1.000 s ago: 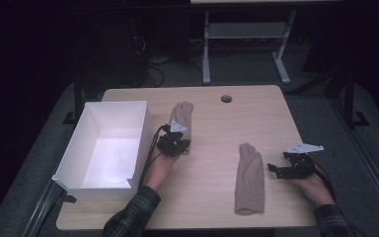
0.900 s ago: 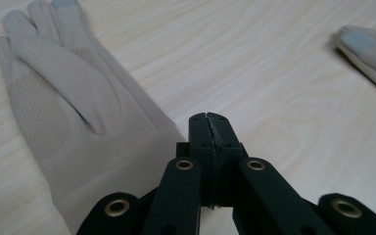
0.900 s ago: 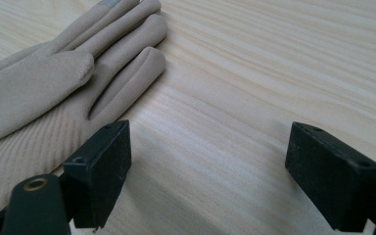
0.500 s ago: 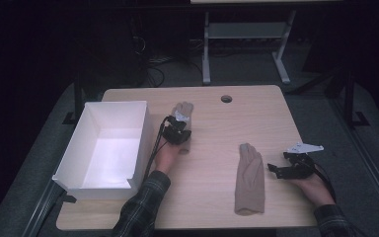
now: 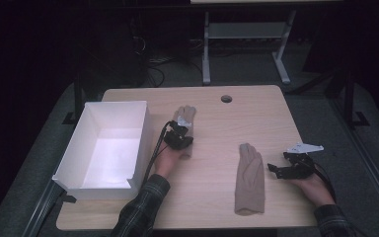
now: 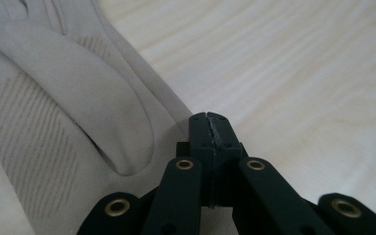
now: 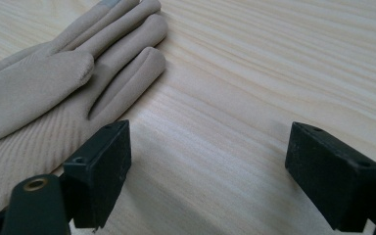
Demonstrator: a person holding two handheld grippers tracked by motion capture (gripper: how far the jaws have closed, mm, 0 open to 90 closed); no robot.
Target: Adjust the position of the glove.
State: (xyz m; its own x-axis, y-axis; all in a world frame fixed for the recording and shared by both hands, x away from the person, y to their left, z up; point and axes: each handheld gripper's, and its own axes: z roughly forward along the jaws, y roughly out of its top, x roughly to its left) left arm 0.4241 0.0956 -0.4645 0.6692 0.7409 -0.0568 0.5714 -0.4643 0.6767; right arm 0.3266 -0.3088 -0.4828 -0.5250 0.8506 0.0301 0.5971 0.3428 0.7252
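The left gripper (image 6: 209, 122) has its jaws pressed together, their tips at the edge of a beige glove (image 6: 54, 107); whether any fabric is pinched between them cannot be told. That glove is soft, pale tan knit with faint ribbed stripes, and in the high view it lies just right of the white box (image 5: 109, 146), partly under the left gripper (image 5: 178, 137) and the hand (image 5: 169, 159) holding it.

The right gripper (image 7: 208, 171) has its jaws spread wide over bare wood. A second beige glove (image 7: 49, 78), fingers together and flat, lies beside its left jaw. In the high view this second glove (image 5: 250, 178) lies well right of the white box on the table (image 5: 212, 123), with the right gripper (image 5: 288, 169) just beyond it, apart.
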